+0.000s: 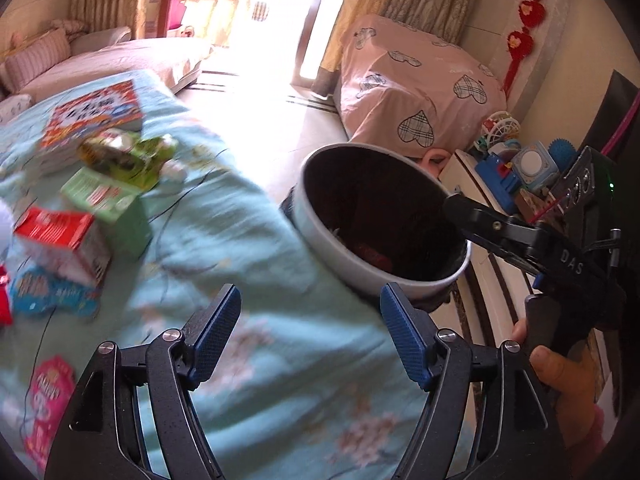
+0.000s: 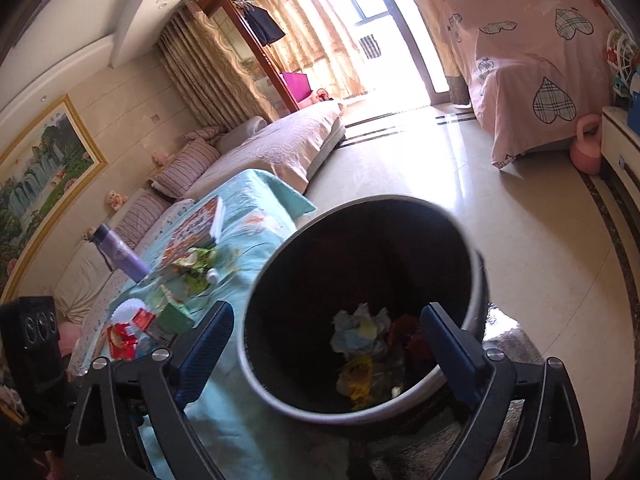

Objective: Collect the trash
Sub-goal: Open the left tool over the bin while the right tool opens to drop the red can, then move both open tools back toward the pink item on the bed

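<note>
A round trash bin (image 1: 352,256) with a pale rim and dark inside stands beside the table's right edge; in the right wrist view the bin (image 2: 280,384) holds crumpled paper (image 2: 360,330) and wrappers. My left gripper (image 1: 312,336) is open and empty above the teal tablecloth (image 1: 256,280). My right gripper (image 2: 326,350) is open and empty over the bin's mouth; it also shows in the left wrist view (image 1: 456,204). Trash lies on the cloth at left: a red carton (image 1: 60,236), a green box (image 1: 108,204), a green wrapper (image 1: 128,152), a blue packet (image 1: 48,292) and a pink packet (image 1: 48,396).
A colourful book (image 1: 96,114) lies at the table's far end. A purple bottle (image 2: 120,256) stands at the table's left side. A sofa (image 2: 256,148) is behind, a pink-covered piece of furniture (image 2: 532,64) across the tiled floor, and a toy shelf (image 1: 516,176) at right.
</note>
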`<action>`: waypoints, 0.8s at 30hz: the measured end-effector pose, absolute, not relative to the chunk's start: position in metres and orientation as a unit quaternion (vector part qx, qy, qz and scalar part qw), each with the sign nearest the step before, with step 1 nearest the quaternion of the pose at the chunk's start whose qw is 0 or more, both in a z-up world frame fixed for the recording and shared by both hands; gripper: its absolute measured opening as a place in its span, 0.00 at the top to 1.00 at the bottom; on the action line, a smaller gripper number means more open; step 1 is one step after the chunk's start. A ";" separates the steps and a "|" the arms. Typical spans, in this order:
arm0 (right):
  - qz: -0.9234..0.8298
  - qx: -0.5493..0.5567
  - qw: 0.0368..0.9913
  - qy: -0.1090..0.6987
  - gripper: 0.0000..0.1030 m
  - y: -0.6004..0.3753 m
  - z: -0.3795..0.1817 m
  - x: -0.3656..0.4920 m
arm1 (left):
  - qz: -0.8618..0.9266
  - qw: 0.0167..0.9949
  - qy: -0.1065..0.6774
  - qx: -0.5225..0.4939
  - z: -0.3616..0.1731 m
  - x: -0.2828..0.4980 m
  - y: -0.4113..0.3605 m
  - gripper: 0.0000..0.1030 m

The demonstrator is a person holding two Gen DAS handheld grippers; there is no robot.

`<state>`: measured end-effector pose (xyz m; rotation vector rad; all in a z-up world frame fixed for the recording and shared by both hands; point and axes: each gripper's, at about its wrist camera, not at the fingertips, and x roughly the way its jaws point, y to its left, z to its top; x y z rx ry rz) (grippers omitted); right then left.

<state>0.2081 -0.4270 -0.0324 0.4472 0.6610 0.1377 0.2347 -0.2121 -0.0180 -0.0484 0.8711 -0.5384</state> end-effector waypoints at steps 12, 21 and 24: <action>0.127 0.196 0.908 0.347 0.05 -0.346 -0.047 0.182 | -0.172 0.892 0.411 -0.072 -0.031 0.194 -0.109 0.28; 0.160 0.164 0.901 0.368 0.05 -0.296 -0.054 0.177 | -0.134 0.894 0.417 -0.093 -0.042 0.174 -0.055 0.28; 0.170 0.155 0.898 0.375 0.05 -0.284 -0.055 0.178 | -0.128 0.896 0.416 -0.091 -0.042 0.172 -0.042 0.28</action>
